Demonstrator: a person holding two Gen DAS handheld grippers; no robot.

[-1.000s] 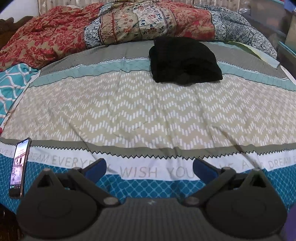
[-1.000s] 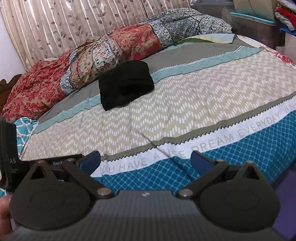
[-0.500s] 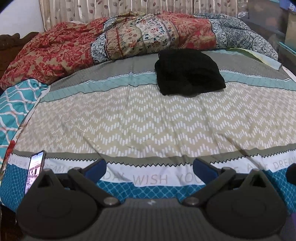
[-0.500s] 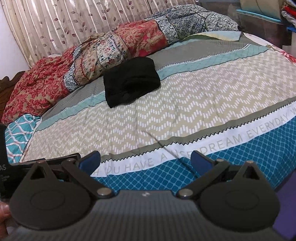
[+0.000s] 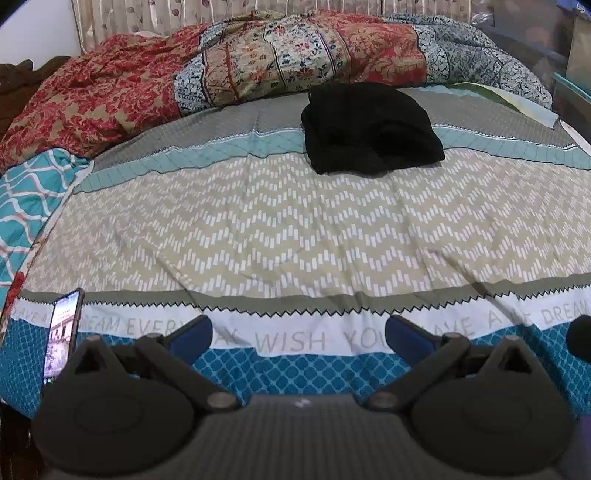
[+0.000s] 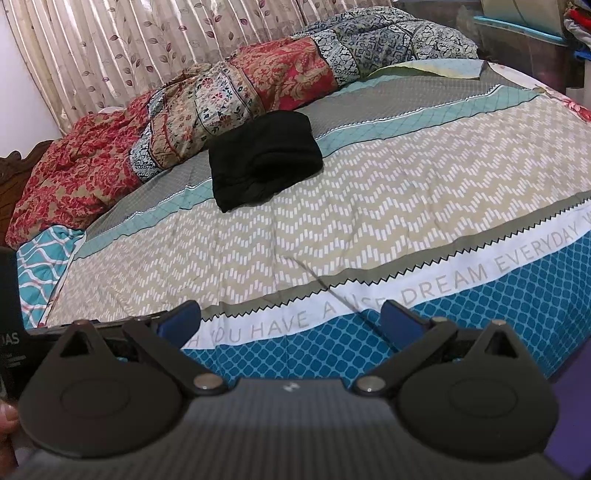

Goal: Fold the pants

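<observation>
Black pants (image 5: 371, 127) lie folded in a compact bundle at the far side of the bed (image 5: 295, 229), just in front of the patterned quilt. They also show in the right wrist view (image 6: 264, 158). My left gripper (image 5: 297, 334) is open and empty, held over the bed's near edge, far from the pants. My right gripper (image 6: 290, 319) is open and empty, also at the near edge.
A bunched red, floral and blue quilt (image 5: 258, 62) lies along the head of the bed. A phone (image 5: 61, 332) stands at the near left edge. A teal patterned cloth (image 5: 26, 195) lies at the left. Curtains (image 6: 147, 44) hang behind. Storage boxes (image 6: 524, 22) stand at the right.
Both grippers have drawn back and tilted up a little, so the pants sit lower in view. Both stay open. The pants have not moved.
</observation>
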